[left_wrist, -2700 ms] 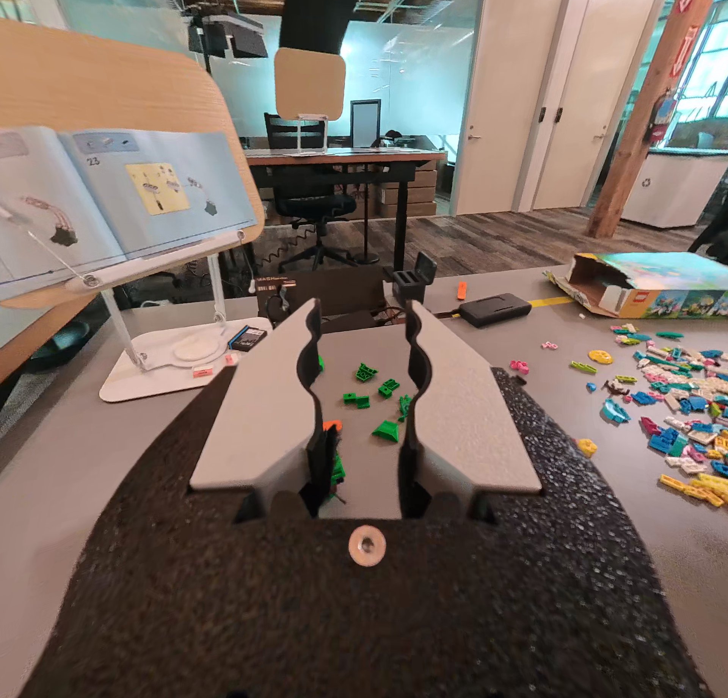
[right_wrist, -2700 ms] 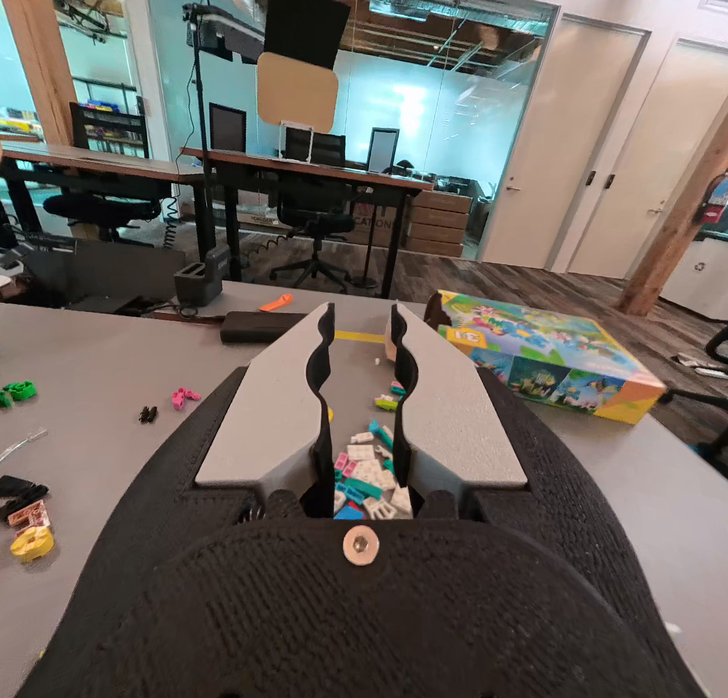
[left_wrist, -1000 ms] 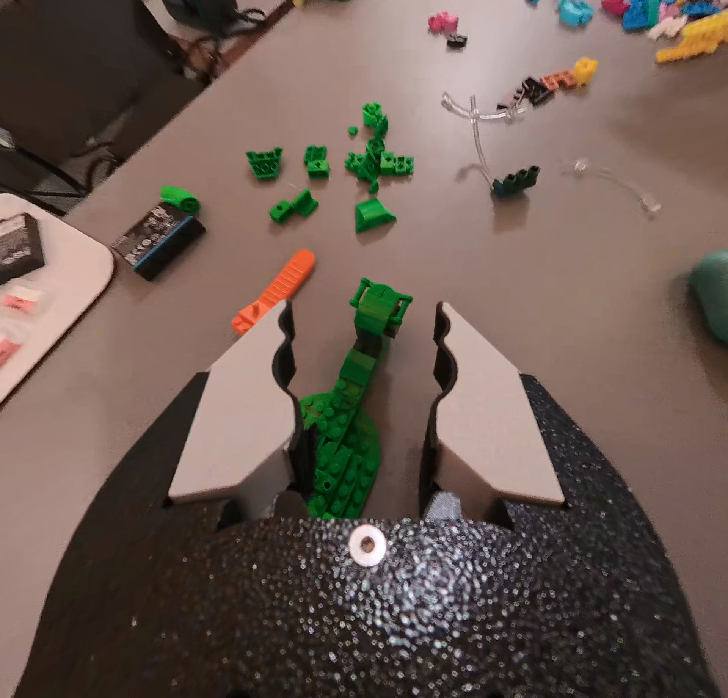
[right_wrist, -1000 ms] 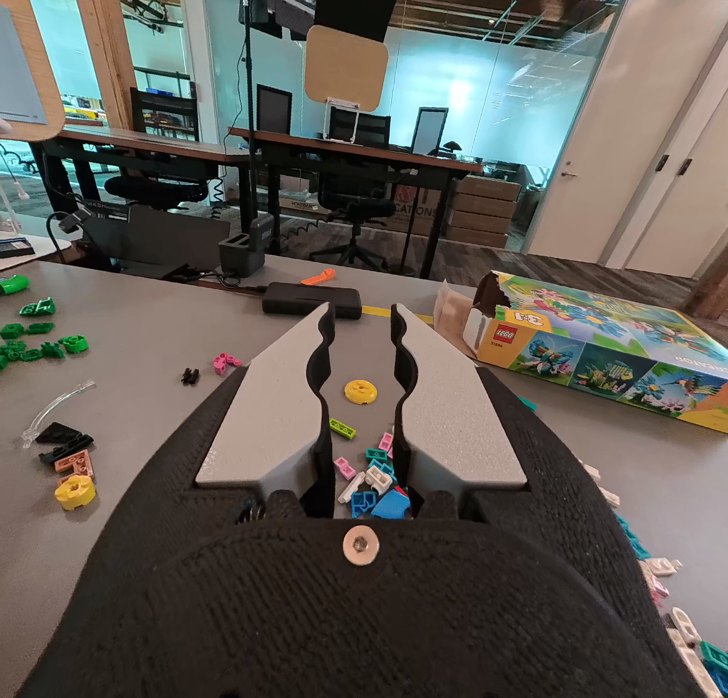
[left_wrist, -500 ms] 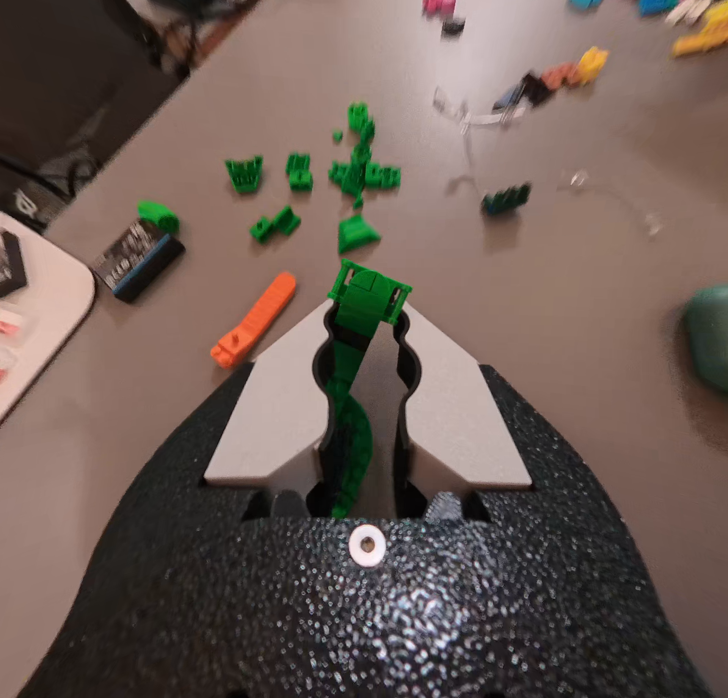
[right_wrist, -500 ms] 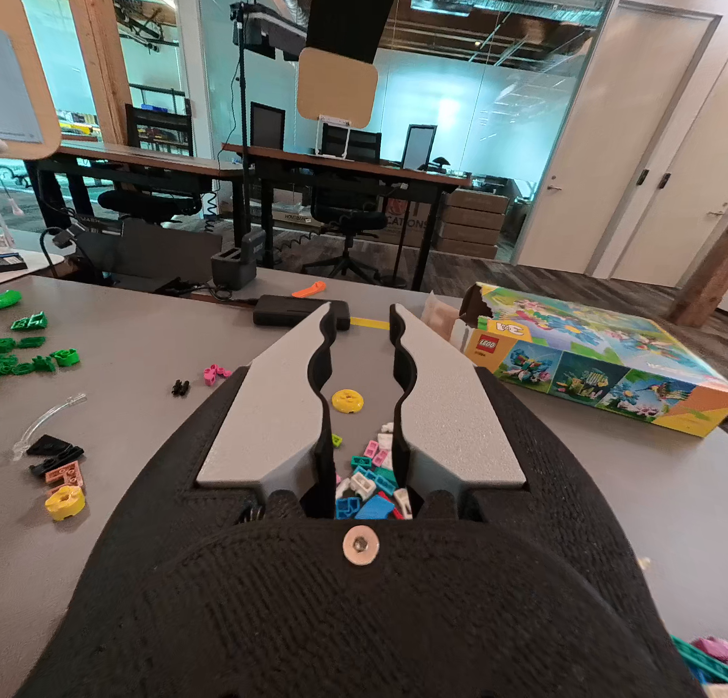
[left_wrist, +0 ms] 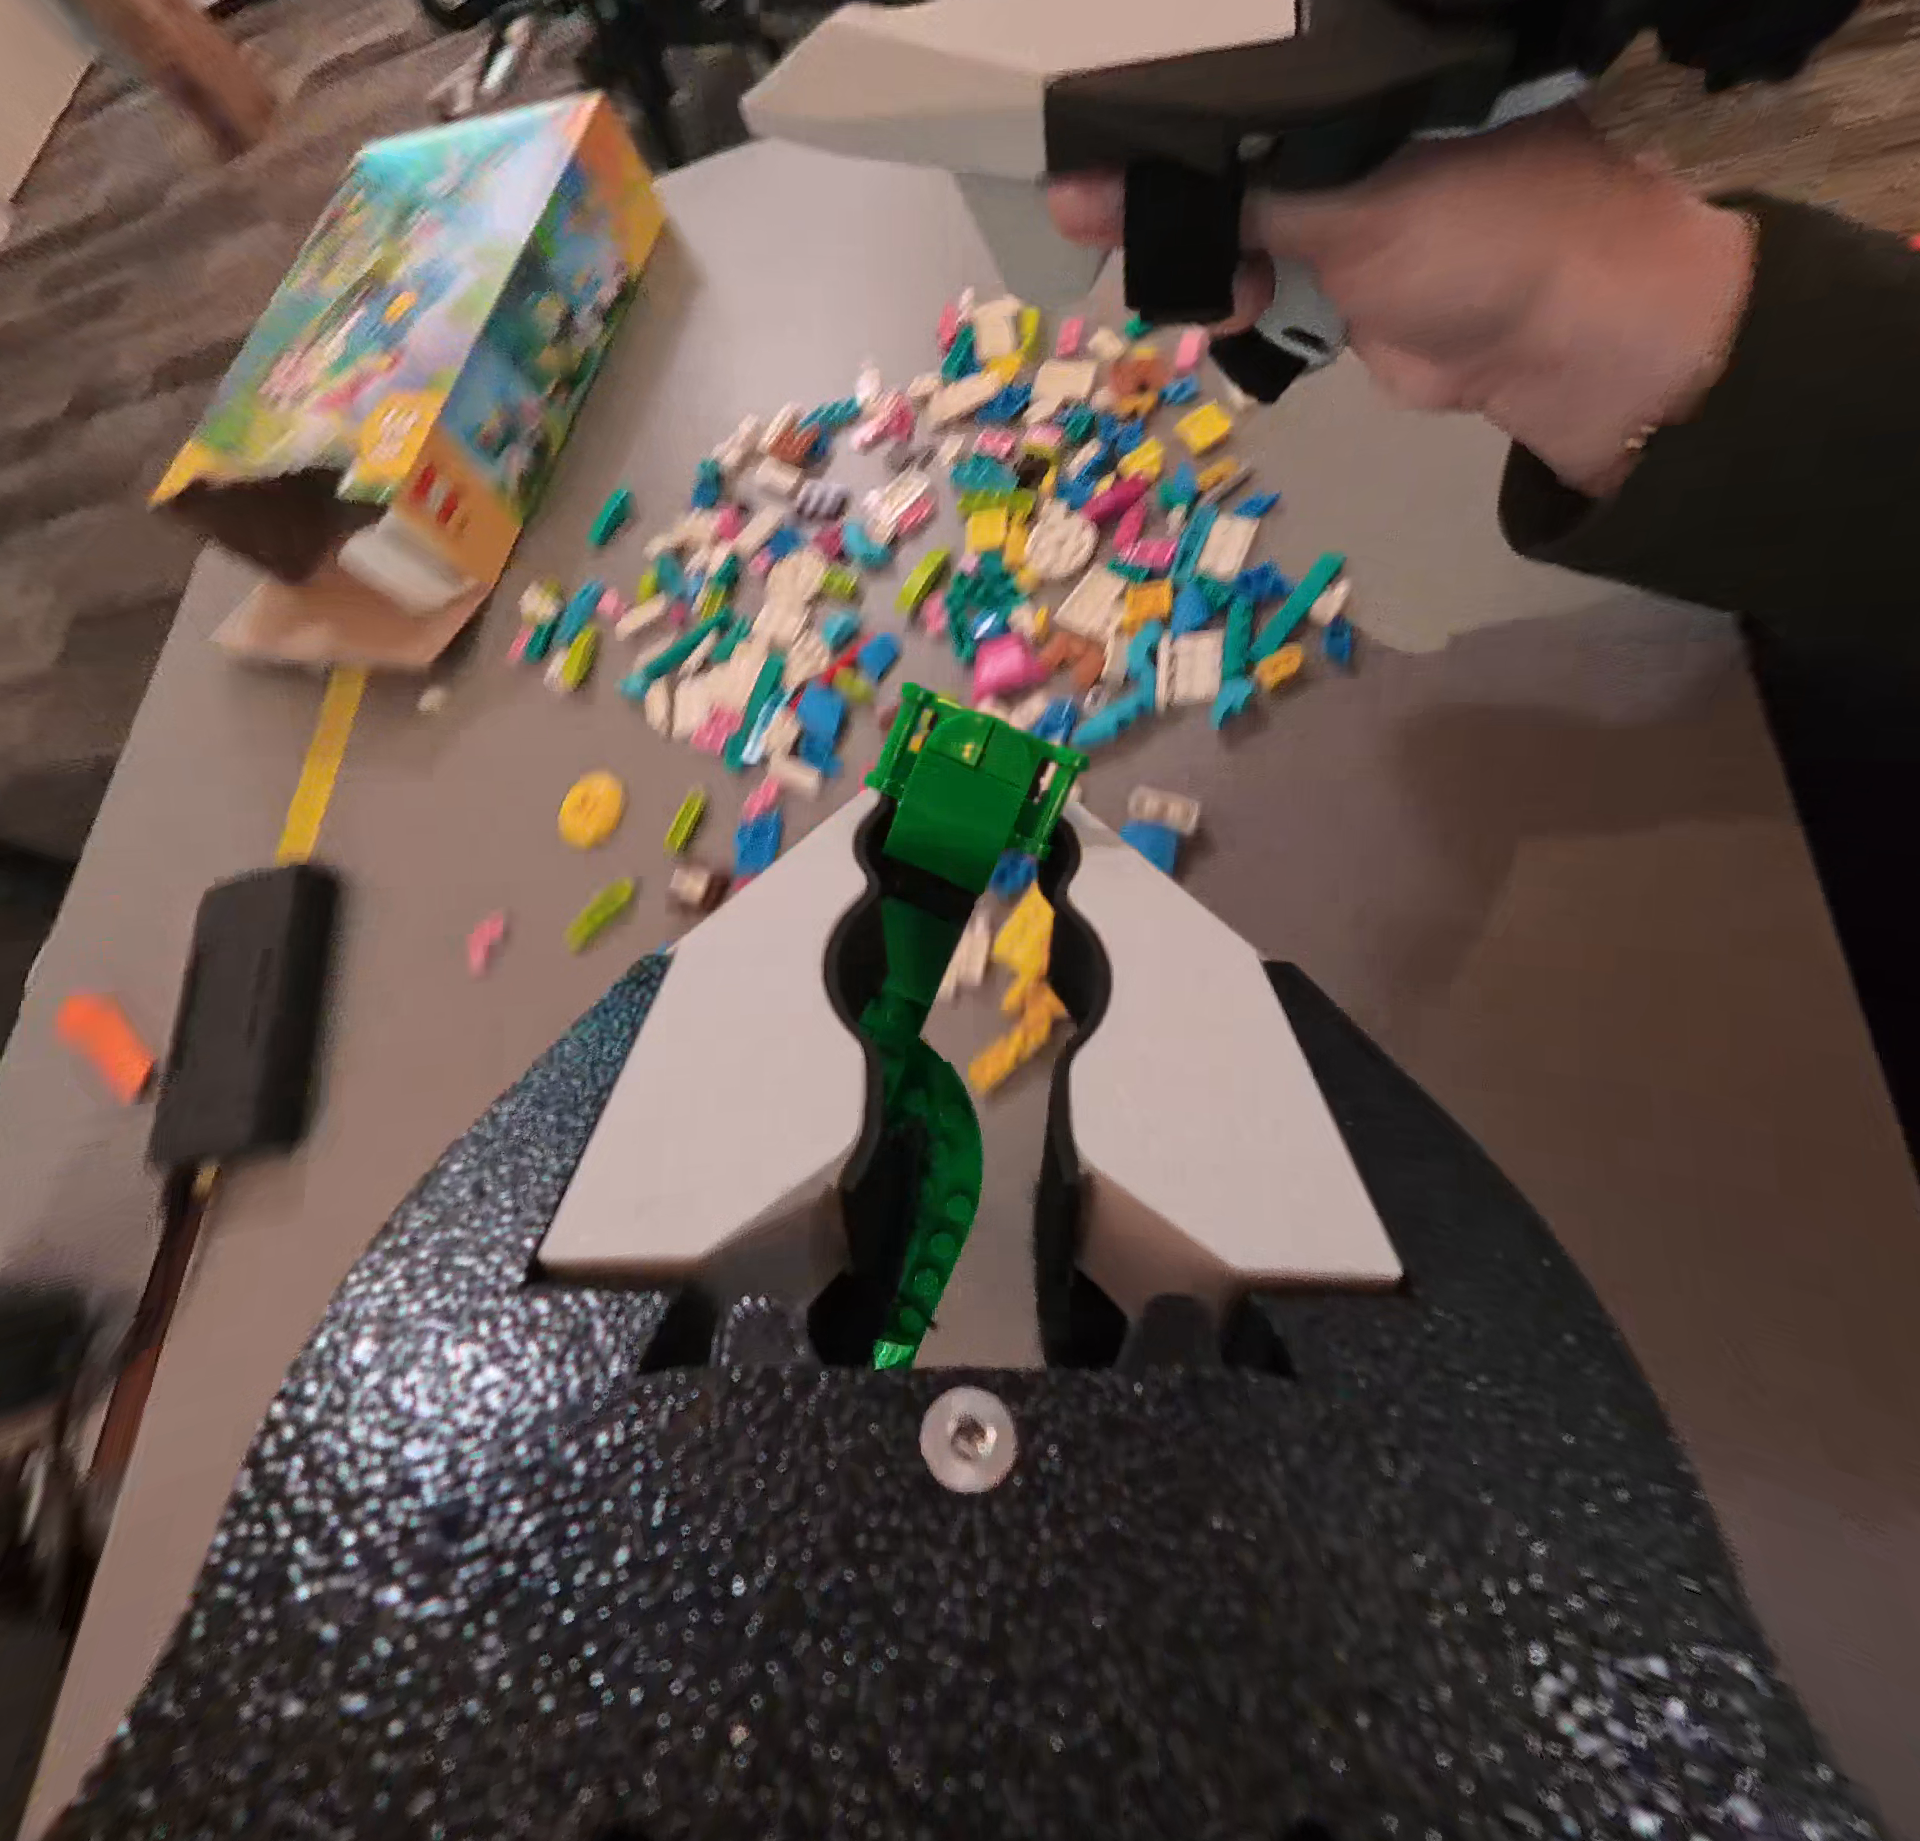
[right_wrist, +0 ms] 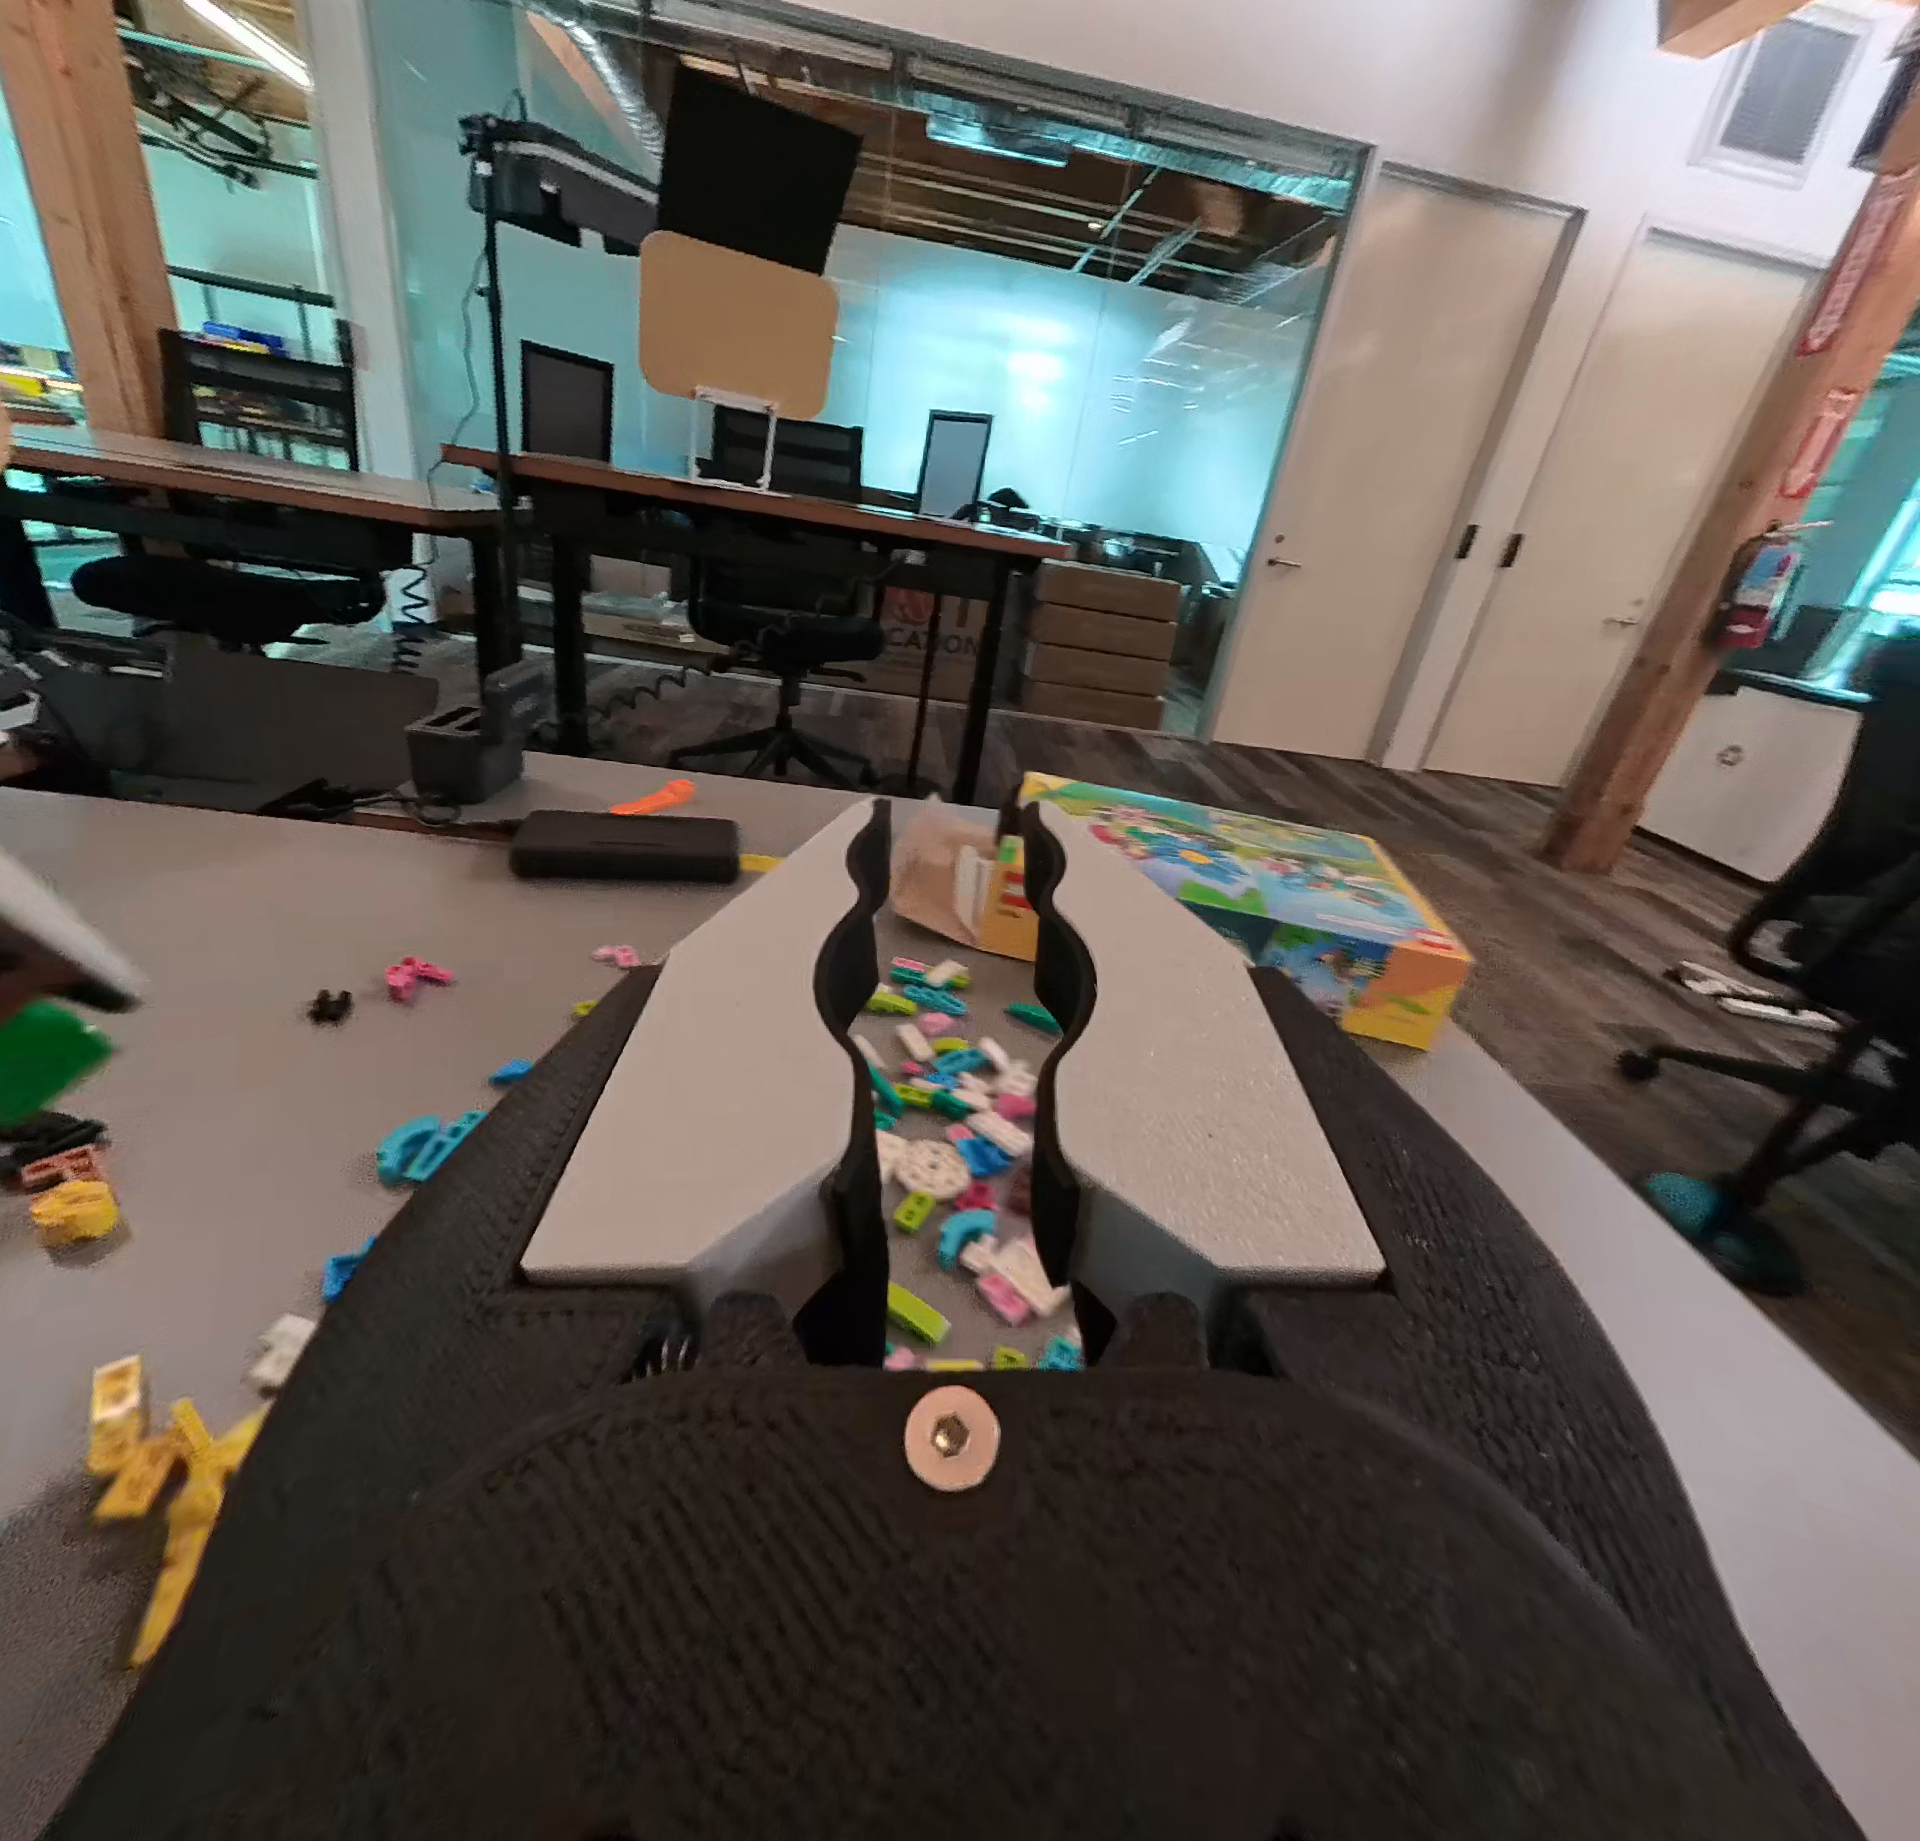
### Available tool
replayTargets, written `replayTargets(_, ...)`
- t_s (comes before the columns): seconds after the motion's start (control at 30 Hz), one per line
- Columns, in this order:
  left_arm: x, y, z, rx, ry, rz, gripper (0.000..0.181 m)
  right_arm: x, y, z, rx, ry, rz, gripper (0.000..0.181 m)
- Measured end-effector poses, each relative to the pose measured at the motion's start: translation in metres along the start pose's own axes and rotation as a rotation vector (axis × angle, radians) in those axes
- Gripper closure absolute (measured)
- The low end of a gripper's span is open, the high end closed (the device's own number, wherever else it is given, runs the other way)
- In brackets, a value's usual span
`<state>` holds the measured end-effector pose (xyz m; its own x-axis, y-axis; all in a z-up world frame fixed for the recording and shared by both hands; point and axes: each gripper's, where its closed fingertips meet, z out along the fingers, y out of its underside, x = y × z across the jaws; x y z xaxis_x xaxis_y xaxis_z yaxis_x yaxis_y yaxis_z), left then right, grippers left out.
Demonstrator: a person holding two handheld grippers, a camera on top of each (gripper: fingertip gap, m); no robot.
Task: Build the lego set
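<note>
Green LEGO assembly (left_wrist: 951, 835) sits pinched between the fingers of the left gripper (left_wrist: 964, 825), its square leafy head poking out just past the fingertips and its studded curved tail running back toward the gripper body. It is held above the grey table (left_wrist: 1455, 908), on the near side of the loose brick pile (left_wrist: 966, 544).

The pile is the landmark: a wide scatter of white, pink, teal, blue, yellow and lime pieces. Left of the pile lies the torn-open set box (left_wrist: 436, 337). Nearer than the box and left of the pile are a yellow round plate (left_wrist: 591, 807), a black rectangular pack (left_wrist: 244, 1012) and an orange brick separator (left_wrist: 104, 1048). Beyond the pile, a person's hand (left_wrist: 1475, 295) grips the right gripper's handle.

The right gripper (right_wrist: 954, 835) hangs over the pile with its jaws spread a little and nothing between them; bricks show through the gap. The box (right_wrist: 1278, 898) lies just past its fingertips. The image is motion-blurred in the left wrist view.
</note>
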<state>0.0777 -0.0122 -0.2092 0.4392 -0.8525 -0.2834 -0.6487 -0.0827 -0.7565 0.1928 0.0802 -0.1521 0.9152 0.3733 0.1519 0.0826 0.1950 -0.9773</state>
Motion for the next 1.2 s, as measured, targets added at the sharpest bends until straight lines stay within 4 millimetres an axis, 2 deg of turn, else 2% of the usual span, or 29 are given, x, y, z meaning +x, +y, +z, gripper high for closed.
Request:
replayTargets(0.07, 0.005, -0.026, 0.030, 0.036, 0.072, 0.032, 0.156, 0.022, -0.004, -0.017, 0.005, 0.037, -0.001, 0.156)
replayTargets(0.2, -0.002, -0.064, 0.080, 0.076, 0.143, 0.056, 0.156, 0.060, -0.007, -0.050, -0.009, 0.099, -0.026, 0.156)
replayTargets(0.33, -0.010, -0.076, 0.120, 0.063, 0.157, 0.079, 0.156, 0.089, -0.002, -0.078, -0.053, 0.148, -0.079, 0.156)
replayTargets(0.47, -0.014, -0.082, 0.147, 0.056, 0.105, 0.012, 0.156, 0.102, -0.002, -0.094, -0.059, 0.173, -0.077, 0.156)
replayTargets(0.67, -0.014, -0.073, 0.161, 0.023, 0.065, -0.001, 0.156, 0.095, -0.003, -0.097, -0.064, 0.144, -0.079, 0.156)
replayTargets(0.8, -0.012, -0.080, 0.160, 0.060, 0.093, -0.032, 0.156, 0.089, 0.005, -0.095, -0.094, 0.134, -0.092, 0.156)
replayTargets(1.0, -0.001, -0.080, 0.158, 0.051, 0.125, 0.000, 0.156, 0.092, 0.012, -0.101, -0.116, 0.160, -0.074, 0.156)
replayTargets(1.13, 0.000, -0.075, 0.153, 0.023, 0.129, 0.027, 0.156, 0.095, 0.012, -0.104, -0.119, 0.169, -0.073, 0.156)
replayTargets(1.2, 0.003, -0.064, 0.149, -0.016, 0.128, 0.074, 0.156, 0.095, 0.011, -0.105, -0.115, 0.167, -0.064, 0.156)
